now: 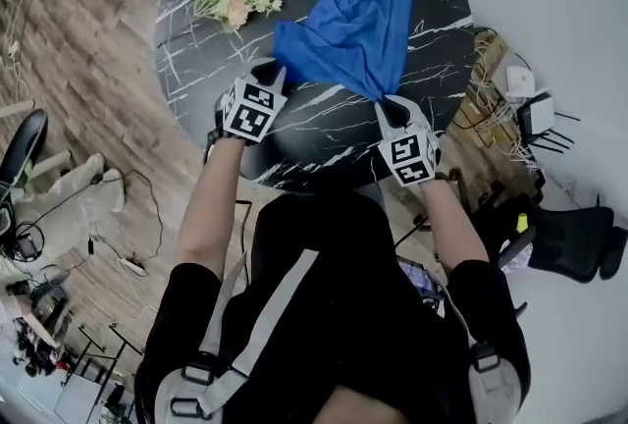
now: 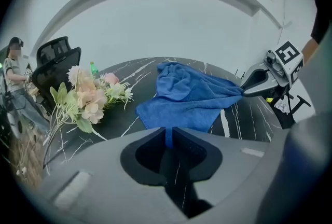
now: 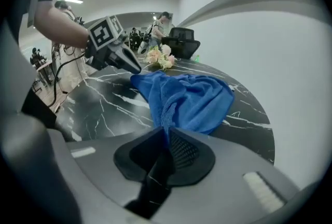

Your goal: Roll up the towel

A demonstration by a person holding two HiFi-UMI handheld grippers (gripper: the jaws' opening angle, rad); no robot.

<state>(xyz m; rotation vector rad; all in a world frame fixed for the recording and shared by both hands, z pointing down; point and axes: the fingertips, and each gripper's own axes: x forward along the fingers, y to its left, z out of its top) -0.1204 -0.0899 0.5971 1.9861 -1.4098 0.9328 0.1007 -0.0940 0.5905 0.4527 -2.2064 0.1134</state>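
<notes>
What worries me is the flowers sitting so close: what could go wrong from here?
The left gripper pinches only a thin edge of the towel; it may slip out. The towel is bunched, so a roll could come out lopsided. Dragging it might snag the flowers.
</notes>
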